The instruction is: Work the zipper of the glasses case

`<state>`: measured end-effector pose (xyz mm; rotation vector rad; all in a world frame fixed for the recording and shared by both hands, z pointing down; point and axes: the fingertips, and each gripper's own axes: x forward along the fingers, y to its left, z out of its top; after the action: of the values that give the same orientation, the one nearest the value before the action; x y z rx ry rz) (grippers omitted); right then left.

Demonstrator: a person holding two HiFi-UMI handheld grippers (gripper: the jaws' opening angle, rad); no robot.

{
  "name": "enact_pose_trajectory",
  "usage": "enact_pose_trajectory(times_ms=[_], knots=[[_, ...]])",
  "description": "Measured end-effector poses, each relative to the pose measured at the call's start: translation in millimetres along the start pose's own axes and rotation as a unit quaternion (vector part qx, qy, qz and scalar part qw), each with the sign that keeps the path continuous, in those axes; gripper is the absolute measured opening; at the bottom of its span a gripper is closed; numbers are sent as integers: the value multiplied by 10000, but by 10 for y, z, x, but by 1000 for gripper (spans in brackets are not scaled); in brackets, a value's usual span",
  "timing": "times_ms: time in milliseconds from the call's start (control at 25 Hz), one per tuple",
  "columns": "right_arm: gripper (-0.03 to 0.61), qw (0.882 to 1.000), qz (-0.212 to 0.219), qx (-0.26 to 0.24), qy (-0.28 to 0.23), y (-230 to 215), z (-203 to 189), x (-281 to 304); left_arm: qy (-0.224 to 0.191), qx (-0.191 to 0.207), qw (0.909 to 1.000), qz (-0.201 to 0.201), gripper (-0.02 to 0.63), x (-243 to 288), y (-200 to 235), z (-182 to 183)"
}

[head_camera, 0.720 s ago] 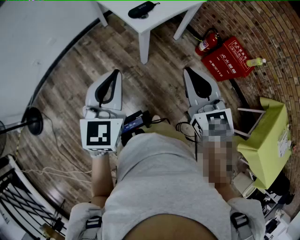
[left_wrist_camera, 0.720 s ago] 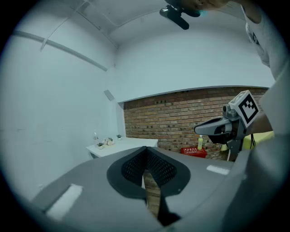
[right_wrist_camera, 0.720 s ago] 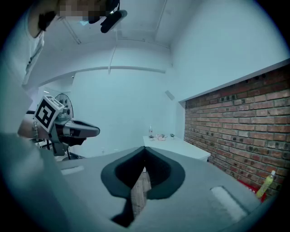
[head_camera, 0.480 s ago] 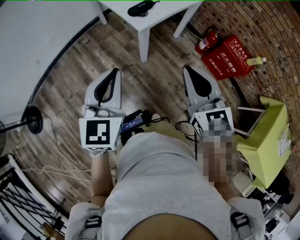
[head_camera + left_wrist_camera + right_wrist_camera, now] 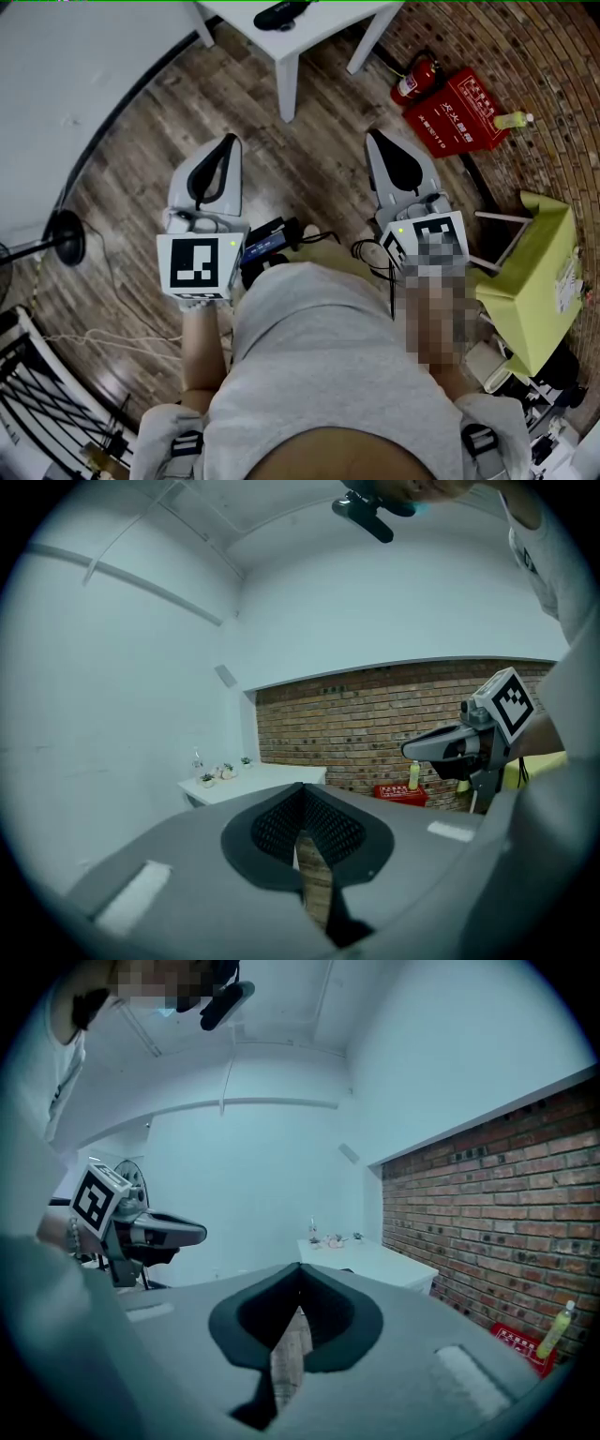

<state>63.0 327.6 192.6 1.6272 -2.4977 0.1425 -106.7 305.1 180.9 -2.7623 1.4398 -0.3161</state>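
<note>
The dark glasses case (image 5: 281, 13) lies on a small white table (image 5: 314, 33) at the top edge of the head view, partly cut off by the frame. Both grippers hang over the wooden floor, well short of the table. My left gripper (image 5: 228, 142) points toward it with jaws shut and nothing between them. My right gripper (image 5: 372, 141) is held parallel, also shut and empty. In the left gripper view the closed jaws (image 5: 302, 787) meet in front of the table (image 5: 251, 780). The right gripper view shows its jaws (image 5: 300, 1267) closed the same way.
A red fire extinguisher (image 5: 415, 82) and a red box (image 5: 457, 114) stand by the brick wall at the right. A yellow-green bin (image 5: 530, 281) sits at the right edge. A fan base (image 5: 66, 242) stands at the left. A black device with cables (image 5: 267, 244) lies near the person's feet.
The table and case have slid slightly up in the head view. Both grippers have kept their place and stayed shut.
</note>
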Motion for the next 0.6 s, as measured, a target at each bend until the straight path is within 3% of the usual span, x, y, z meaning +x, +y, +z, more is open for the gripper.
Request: enact_pose_trajectory(times_ms=[160,280,360,440,600], knots=[[2,10000,54,54,-32,-1,-4,-25,-133,-62,9999,21,11,8,-30,31],[2,9998,77,139,-85,-16,-2,-57,14,-122,9999,95,4,-8,-49,-24],[3,9998,87,171,-104,-39,0,-83,75,-161,9998,118,40,-7,-79,-52],[60,9996,127,219,-123,-46,5,-98,58,-190,9997,118,102,-1,-112,-39],[119,9994,197,250,-157,-69,-10,-131,71,-136,9998,147,110,3,-187,-23]])
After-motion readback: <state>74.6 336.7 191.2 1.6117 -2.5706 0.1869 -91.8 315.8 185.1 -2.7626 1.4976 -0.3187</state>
